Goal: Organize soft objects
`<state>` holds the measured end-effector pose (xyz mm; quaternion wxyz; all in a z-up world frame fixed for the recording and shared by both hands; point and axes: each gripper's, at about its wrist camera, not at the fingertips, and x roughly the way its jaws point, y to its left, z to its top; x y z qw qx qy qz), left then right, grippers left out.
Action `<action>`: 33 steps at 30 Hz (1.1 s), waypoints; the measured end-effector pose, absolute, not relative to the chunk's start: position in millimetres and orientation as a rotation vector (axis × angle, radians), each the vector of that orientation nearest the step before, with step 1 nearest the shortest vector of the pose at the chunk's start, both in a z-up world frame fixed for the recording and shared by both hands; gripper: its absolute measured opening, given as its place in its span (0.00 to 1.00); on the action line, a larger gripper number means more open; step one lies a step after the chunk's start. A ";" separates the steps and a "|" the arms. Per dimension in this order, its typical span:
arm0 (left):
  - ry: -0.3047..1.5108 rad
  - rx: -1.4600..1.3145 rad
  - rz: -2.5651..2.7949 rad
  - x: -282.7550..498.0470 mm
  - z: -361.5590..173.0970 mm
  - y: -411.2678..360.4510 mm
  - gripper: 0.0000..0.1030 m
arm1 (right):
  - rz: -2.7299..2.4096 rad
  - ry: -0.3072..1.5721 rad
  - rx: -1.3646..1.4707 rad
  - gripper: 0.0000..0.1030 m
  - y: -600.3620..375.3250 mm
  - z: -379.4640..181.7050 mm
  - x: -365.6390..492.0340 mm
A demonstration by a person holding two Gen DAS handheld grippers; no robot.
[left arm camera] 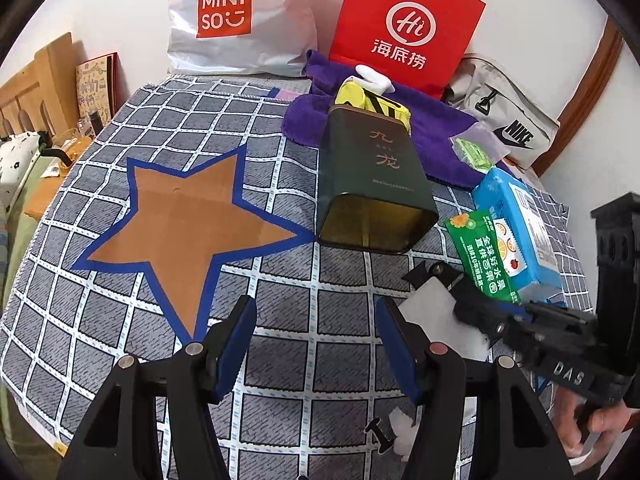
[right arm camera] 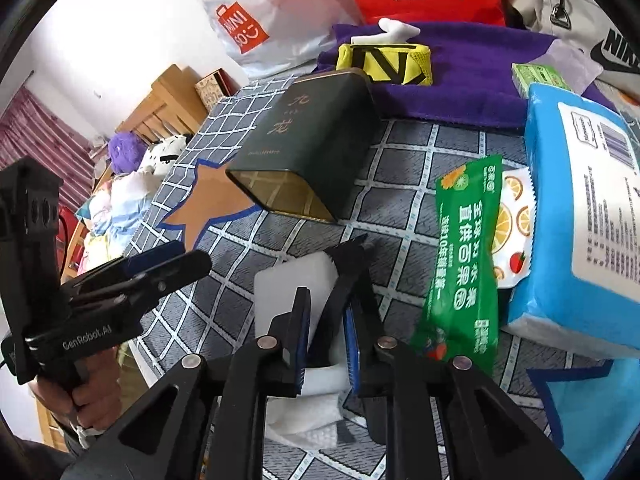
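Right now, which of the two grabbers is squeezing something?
The right gripper: its fingers pinch the white sponge. The left gripper is open, holding nothing.

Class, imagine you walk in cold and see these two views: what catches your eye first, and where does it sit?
The brown star outlined in blue stands out on the checked cloth, with a dark green tin lying on its side just right of it, open end toward us. Behind stand a red bag and a white Miniso bag. In front, the right claw grips a white foam block.
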<state>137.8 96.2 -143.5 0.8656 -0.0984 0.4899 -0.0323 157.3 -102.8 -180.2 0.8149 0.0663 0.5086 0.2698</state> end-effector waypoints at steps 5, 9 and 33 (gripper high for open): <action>1.032 -0.200 -0.064 139.8 -144.8 94.3 0.58 | 0.586 1.052 0.107 0.03 -102.9 -173.6 154.3; 1.041 -0.186 -0.067 139.1 -146.8 89.5 0.58 | 0.584 1.038 0.111 0.03 -109.6 -169.8 149.7; 1.095 -0.065 -0.254 84.0 -162.3 33.5 0.58 | 0.340 0.988 0.054 0.03 -235.3 -190.2 71.4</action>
